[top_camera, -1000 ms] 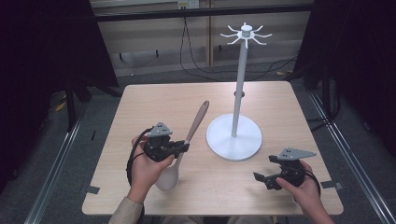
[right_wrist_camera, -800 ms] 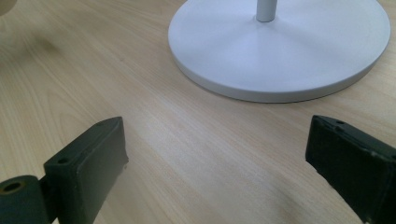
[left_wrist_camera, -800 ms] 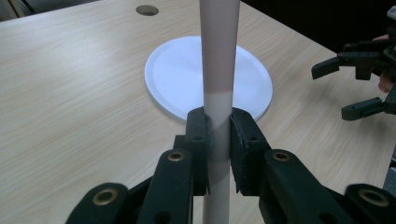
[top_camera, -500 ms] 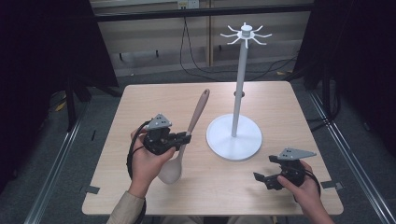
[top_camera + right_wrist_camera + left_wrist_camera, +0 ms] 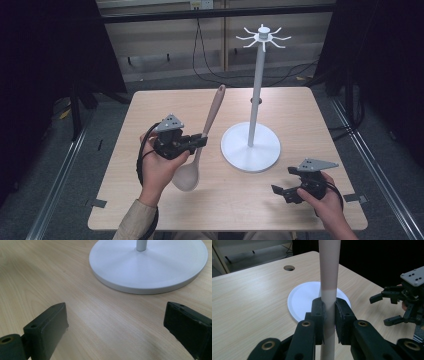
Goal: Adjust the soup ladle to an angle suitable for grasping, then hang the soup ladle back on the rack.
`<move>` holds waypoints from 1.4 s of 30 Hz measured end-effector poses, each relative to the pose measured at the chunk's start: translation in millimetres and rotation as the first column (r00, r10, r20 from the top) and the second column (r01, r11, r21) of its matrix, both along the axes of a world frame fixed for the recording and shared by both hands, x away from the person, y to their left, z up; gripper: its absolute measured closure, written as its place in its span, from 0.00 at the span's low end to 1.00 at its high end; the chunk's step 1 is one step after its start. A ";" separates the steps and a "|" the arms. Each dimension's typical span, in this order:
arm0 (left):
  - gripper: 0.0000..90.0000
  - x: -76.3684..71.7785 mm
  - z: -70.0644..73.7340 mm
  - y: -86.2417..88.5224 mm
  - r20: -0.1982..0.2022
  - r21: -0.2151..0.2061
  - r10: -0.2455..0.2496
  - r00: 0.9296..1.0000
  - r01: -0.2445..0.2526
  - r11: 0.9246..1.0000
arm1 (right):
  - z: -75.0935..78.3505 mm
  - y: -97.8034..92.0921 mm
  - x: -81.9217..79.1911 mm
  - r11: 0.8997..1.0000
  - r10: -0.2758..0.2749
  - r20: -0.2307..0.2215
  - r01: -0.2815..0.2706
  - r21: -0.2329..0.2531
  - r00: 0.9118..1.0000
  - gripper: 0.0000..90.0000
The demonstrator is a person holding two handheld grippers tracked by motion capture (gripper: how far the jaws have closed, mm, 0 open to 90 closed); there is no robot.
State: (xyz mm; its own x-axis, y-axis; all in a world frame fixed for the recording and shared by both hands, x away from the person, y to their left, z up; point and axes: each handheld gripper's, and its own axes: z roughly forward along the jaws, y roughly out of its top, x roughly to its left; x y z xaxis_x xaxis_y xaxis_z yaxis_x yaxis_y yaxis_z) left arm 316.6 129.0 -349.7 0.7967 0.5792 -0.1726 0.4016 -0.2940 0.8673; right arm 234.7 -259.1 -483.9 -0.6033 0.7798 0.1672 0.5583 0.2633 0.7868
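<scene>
Left of centre in the high view, the spoon [image 5: 205, 135] is clamped at mid-handle by the left tool [image 5: 200, 142], its bowl hanging low toward the desk [image 5: 150, 107] and its handle slanting up toward the top of the frame. Seen from the left gripper view, the pale handle is pinched between both pads [image 5: 318, 312], with the stand [image 5: 304, 297] behind it. At the lower right of the high view, the right tool [image 5: 286, 189] is held wide apart above the desk, near the stand's white base, gripping nothing.
</scene>
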 end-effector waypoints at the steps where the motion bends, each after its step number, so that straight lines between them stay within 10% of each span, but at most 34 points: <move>1: 0.88 -0.1 1.6 -0.5 0.002 -0.002 0.003 1.000 -0.003 1.000 | 0.0 0.1 -0.1 1.000 0.000 0.000 0.000 0.000 1.000 0.06; 42: 0.88 4.7 51.5 -19.5 0.072 -0.070 -0.030 0.997 0.035 0.997 | 2.0 1.2 -0.3 1.000 0.004 0.006 -0.004 0.001 1.000 0.06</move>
State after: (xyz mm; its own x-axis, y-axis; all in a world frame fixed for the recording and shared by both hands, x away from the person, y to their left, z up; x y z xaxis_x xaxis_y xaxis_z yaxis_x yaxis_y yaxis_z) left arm 321.3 109.5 -298.2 0.8265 0.5412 -0.1546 0.3296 -0.2426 0.9124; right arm 234.4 -257.9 -481.9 -0.6071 0.7775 0.1643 0.5527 0.2646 0.7903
